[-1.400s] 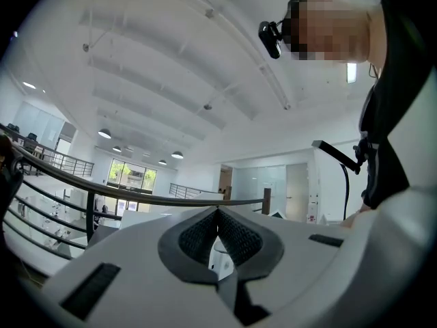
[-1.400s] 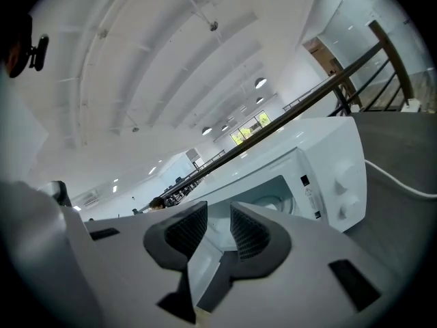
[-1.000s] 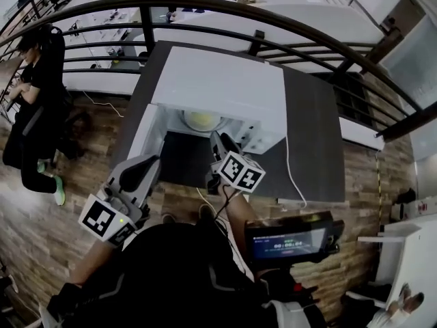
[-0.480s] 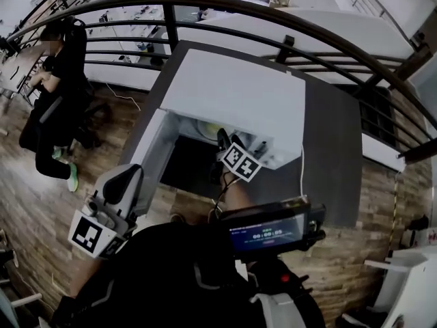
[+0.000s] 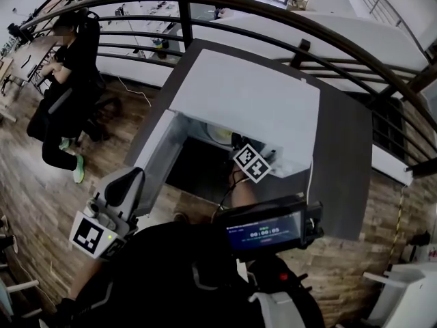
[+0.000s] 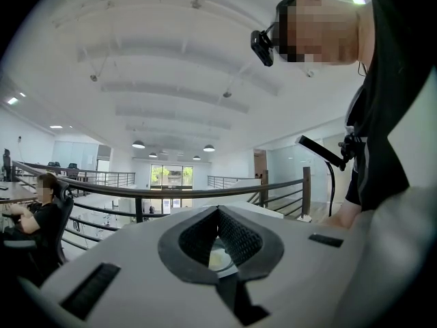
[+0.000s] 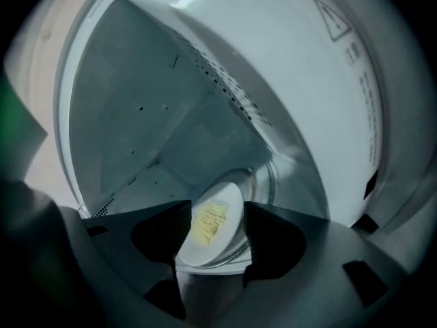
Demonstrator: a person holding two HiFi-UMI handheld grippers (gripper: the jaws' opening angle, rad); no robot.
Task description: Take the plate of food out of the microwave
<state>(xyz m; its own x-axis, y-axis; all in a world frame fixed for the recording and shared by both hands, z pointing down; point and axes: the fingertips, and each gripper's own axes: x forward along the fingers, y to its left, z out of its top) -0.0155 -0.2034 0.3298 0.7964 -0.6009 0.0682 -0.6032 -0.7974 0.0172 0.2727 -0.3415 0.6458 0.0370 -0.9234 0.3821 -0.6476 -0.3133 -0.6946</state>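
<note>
The plate of food (image 7: 213,229) sits on the glass turntable (image 7: 265,182) inside the microwave (image 5: 254,101), whose door (image 5: 194,164) is open; the food on the white plate is yellowish. The right gripper (image 7: 217,212) reaches into the opening with its fingers spread wide, and the plate shows in the gap between them with neither pad pressing on it. The left gripper (image 6: 218,214) is held low, well apart from the microwave, its fingers closed tip to tip on nothing.

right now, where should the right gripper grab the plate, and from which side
Probably the plate by its near rim, straight in through the open microwave. It lies flat on the turntable with food in the middle, so only its bare edge suits the open right gripper.
</note>
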